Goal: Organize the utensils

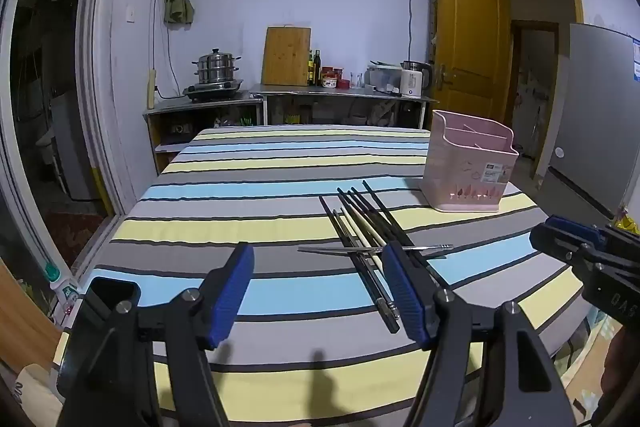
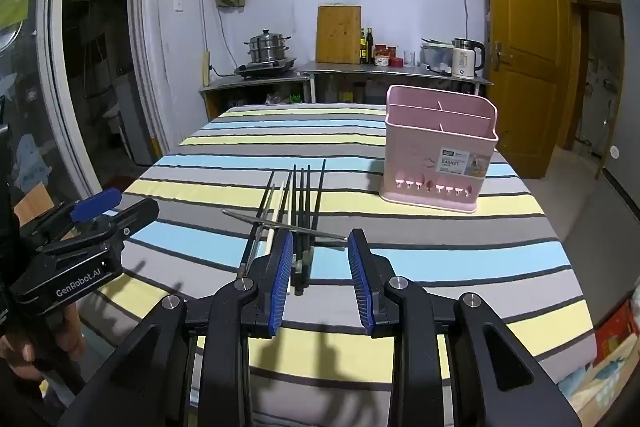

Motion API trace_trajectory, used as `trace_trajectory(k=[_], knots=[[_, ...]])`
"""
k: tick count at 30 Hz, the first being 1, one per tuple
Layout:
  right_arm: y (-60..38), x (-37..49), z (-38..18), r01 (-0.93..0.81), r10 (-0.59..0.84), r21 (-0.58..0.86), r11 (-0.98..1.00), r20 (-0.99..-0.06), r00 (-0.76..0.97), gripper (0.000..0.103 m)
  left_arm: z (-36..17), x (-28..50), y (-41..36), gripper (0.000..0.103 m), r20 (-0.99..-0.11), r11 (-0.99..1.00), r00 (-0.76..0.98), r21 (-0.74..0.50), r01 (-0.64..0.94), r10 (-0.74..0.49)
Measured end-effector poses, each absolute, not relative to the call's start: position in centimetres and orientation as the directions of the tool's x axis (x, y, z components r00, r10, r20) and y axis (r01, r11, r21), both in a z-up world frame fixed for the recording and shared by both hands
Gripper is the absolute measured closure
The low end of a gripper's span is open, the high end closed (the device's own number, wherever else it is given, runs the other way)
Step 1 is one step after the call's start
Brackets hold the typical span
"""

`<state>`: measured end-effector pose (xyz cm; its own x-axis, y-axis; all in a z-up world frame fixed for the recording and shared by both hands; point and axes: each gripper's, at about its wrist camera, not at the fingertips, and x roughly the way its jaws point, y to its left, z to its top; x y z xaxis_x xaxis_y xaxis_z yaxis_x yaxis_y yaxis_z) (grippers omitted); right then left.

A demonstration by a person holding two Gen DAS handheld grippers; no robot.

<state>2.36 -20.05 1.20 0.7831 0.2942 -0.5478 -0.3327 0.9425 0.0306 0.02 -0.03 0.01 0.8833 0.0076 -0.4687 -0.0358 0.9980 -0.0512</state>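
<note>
Both grippers' jaws spread, left gripper and right gripper, over mixed black, pale, metal chopsticks.

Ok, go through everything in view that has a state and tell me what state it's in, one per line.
Left gripper: open, empty.
Right gripper: open, holding nothing, just above the near chopstick ends.
Chopsticks: lying loose in a pile on the striped cloth.
Pink utensil basket: upright; the compartments that show look empty.
Wooden door: open.
Steamer pot: lid on.
</note>
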Motion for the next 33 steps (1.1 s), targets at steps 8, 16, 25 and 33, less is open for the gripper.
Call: trace_trajectory(k=[8, 16, 25, 33], knots=[[-20.2, 2.1, 1.4, -0.331, 0.293, 0.03, 0.943, -0.545, 0.785, 0.073, -0.5, 0.0, 0.1, 0.034, -0.473, 0.998, 0.881, -0.057, -0.036, 0.005], [-20.8, 1.9, 1.6, -0.325, 0.294, 0.039, 0.945, -0.535, 0.792, 0.073, 0.0, -0.1, -0.8, 0.034, -0.471, 0.999, 0.882, -0.039, -0.03, 0.007], [-20.9, 1.9, 1.7, -0.324, 0.295, 0.042, 0.945, -0.532, 0.793, 0.073, 0.4, -0.3, -0.9, 0.034, -0.469, 0.999, 0.883, -0.043, -0.026, 0.003], [-21.1, 1.9, 1.8, -0.324, 0.295, 0.04, 0.945, -0.529, 0.796, 0.073, 0.9, -0.4, -1.0, 0.034, -0.466, 0.999, 0.885, -0.042, -0.022, 0.0]])
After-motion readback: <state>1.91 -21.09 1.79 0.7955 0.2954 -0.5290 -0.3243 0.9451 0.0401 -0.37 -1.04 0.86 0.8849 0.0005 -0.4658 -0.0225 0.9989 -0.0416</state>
